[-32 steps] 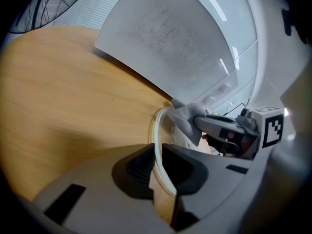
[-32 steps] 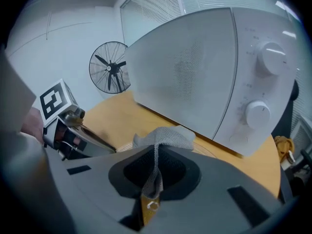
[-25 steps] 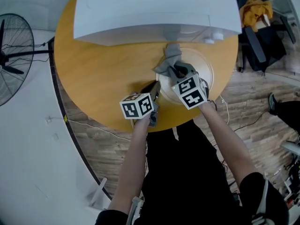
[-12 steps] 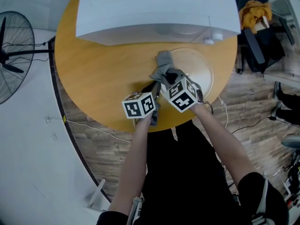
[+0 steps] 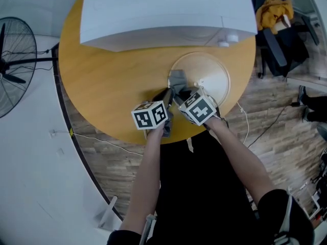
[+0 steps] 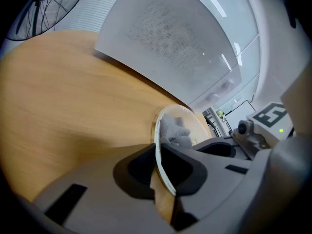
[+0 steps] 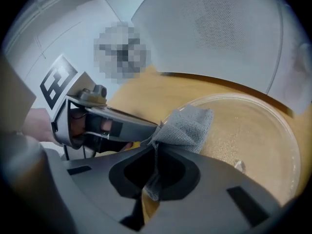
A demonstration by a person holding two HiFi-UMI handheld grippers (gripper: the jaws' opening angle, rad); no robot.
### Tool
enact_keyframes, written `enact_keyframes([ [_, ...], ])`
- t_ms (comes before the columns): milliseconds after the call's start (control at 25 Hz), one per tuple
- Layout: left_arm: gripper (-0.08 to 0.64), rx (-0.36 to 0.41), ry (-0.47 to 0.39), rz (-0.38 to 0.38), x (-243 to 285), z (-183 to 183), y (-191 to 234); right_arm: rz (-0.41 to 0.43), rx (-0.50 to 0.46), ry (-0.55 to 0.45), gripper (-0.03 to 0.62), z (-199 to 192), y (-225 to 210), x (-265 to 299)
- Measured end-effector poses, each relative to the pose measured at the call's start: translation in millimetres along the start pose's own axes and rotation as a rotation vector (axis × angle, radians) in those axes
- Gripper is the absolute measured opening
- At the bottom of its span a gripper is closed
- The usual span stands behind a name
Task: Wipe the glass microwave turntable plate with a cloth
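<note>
Both grippers meet at one edge of the glass turntable plate (image 5: 209, 73).

The left gripper (image 6: 163, 168) is clamped on the plate's rim, which runs edge-on between its closed jaws and curves away ahead of them. The right gripper (image 7: 155, 173), just to the right of the left one, is closed on a grey cloth (image 7: 187, 125). One fold is pinched between its jaws, and the rest is bunched just ahead of them on the plate, close against the left gripper's tip. The plate sits on a round wooden table (image 5: 112, 80) and spreads ahead and to the right of both grippers. A white microwave (image 5: 168, 9) stands beyond it.
</note>
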State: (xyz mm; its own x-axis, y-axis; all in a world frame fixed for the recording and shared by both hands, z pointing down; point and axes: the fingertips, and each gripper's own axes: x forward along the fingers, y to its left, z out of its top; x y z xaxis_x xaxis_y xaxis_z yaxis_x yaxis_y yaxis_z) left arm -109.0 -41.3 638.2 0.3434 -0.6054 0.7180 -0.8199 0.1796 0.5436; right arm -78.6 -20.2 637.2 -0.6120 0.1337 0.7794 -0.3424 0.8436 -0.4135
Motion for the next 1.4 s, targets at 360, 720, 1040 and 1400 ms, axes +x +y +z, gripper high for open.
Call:
enact_keyframes([
  [360,0.031,0.0,0.001,0.001,0,0,0,0.054,-0.008,0.097,0.02,-43,17,-15],
  [720,0.029,-0.018,0.012,-0.021,0,1,0,0.016,0.015,0.166,0.02,-87,5,-46],
  [1040,0.029,-0.02,0.014,-0.023,0,0,0,-0.071,0.098,0.146,0.02,-108,-37,-80],
  [1400,0.029,-0.012,0.009,-0.018,-1,1,0,-0.126,0.194,0.102,0.021,-101,-88,-106],
])
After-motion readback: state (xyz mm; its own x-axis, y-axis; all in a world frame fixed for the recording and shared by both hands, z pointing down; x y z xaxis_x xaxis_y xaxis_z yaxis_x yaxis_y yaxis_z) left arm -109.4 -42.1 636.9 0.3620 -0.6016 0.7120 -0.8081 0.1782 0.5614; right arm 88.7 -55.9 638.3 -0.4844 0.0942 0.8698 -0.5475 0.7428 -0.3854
